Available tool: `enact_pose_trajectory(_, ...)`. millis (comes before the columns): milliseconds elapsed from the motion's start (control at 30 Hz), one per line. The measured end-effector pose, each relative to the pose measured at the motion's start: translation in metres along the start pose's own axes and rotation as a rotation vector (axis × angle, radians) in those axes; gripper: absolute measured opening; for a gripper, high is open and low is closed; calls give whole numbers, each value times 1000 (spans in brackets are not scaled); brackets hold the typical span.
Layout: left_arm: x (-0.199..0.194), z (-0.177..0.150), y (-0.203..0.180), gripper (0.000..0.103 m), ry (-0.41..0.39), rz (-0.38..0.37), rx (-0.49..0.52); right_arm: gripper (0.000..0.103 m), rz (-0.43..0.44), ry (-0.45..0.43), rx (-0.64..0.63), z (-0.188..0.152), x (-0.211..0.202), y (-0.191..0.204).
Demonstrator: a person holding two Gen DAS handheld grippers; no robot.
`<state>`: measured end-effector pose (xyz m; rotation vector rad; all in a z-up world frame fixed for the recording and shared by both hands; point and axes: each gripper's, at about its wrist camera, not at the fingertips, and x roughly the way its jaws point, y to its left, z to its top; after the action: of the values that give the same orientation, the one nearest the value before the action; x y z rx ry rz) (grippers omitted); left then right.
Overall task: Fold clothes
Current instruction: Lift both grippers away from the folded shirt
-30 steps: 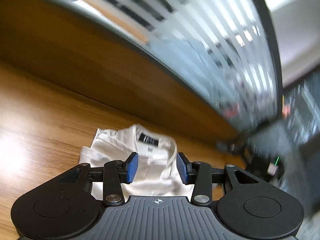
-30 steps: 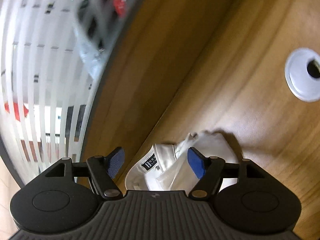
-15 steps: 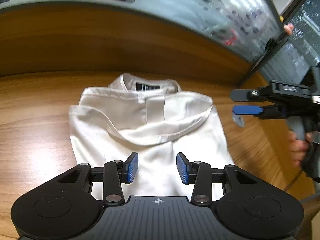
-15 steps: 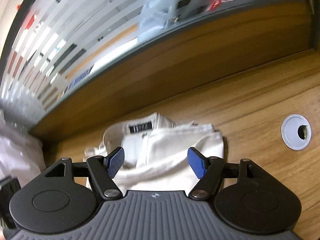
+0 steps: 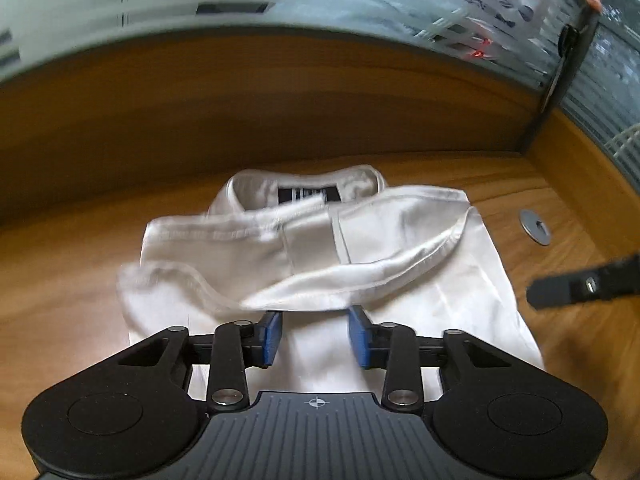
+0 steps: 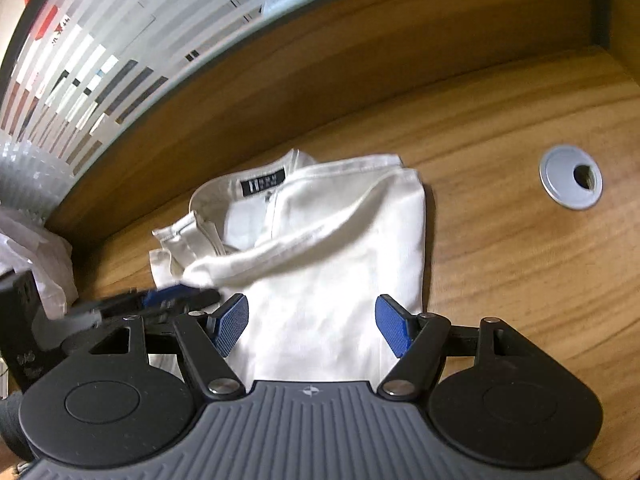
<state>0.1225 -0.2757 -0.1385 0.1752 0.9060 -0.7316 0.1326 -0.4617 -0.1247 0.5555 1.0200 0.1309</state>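
Observation:
A white shirt (image 5: 360, 248) lies folded on the wooden desk (image 5: 80, 280), collar and black label at the far end. My left gripper (image 5: 315, 334) hovers open over its near half, blue pads apart with only cloth below. In the right wrist view the same white shirt (image 6: 332, 248) fills the middle. My right gripper (image 6: 312, 326) is open above its near edge, nothing between its fingers. The left gripper's blurred fingers (image 6: 160, 300) show at the shirt's left side. A dark blurred part of the right gripper (image 5: 580, 286) shows at the shirt's right side.
A wooden back panel (image 5: 280, 92) with striped glass above bounds the desk's far side. A grey cable grommet (image 6: 571, 182) sits in the desk right of the shirt. Crumpled white plastic (image 6: 36, 248) and a dark object lie at the left.
Both grippers swung from a tilted view to face the shirt squarely and came in lower over its near half. The shirt itself lies the same.

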Motion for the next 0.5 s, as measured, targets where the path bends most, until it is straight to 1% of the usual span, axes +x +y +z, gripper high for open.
enact_pose_trajectory(233, 5, 29, 0, 36, -122, 60, 100, 76, -6, 14, -47, -12, 7, 6)
enact_pose_trajectory(300, 4, 39, 7, 36, -137, 61, 81, 76, -6, 15, -68, -11, 10, 10)
enact_pose_trajectory(400, -5, 51, 18, 36, -158, 33, 26, 76, -9, 5, -108, -8, 16, 19)
enact_pose_trajectory(500, -18, 51, 24, 36, -149, 18, 26, 76, -12, -3, -149, -5, 22, 28)
